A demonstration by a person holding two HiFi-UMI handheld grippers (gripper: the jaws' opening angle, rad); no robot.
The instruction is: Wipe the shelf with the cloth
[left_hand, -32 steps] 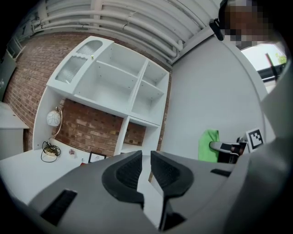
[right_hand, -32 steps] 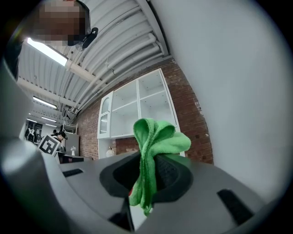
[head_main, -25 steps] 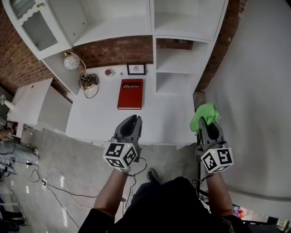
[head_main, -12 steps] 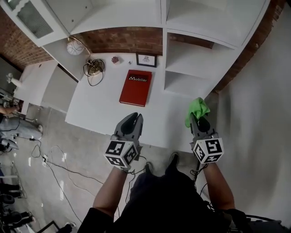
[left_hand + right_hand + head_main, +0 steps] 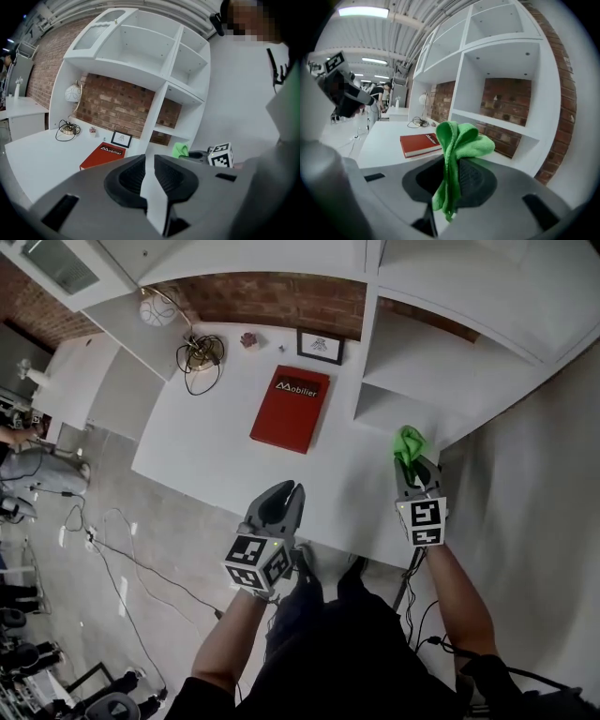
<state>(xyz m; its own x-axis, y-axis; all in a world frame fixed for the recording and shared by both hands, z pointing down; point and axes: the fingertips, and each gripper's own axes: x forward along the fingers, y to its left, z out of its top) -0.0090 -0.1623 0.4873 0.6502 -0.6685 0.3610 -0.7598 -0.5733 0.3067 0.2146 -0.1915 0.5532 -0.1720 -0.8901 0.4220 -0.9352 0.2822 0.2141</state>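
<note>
The white shelf unit (image 5: 469, 329) stands against a brick wall, and its desk (image 5: 216, 456) runs out to the left. A red book (image 5: 292, 409) lies flat in the middle of the desk. A framed picture (image 5: 320, 345) and a coiled cable (image 5: 199, 357) stand further back, near the wall.

The right tongs (image 5: 411, 461) are closed on the green cloth (image 5: 409, 440), which is pinched at its middle so that a loose bunch sticks out in front, ready to rub with. They point at the low shelf (image 5: 499, 119) on the right side, but the cloth is apart from it; I judge the wiping has not begun. This shelf is bare, so there is free room to sweep; its upright wall and the brick back close it in.

The left tongs (image 5: 287, 491) hang over the desk's front edge, narrow, with nothing between.
</note>
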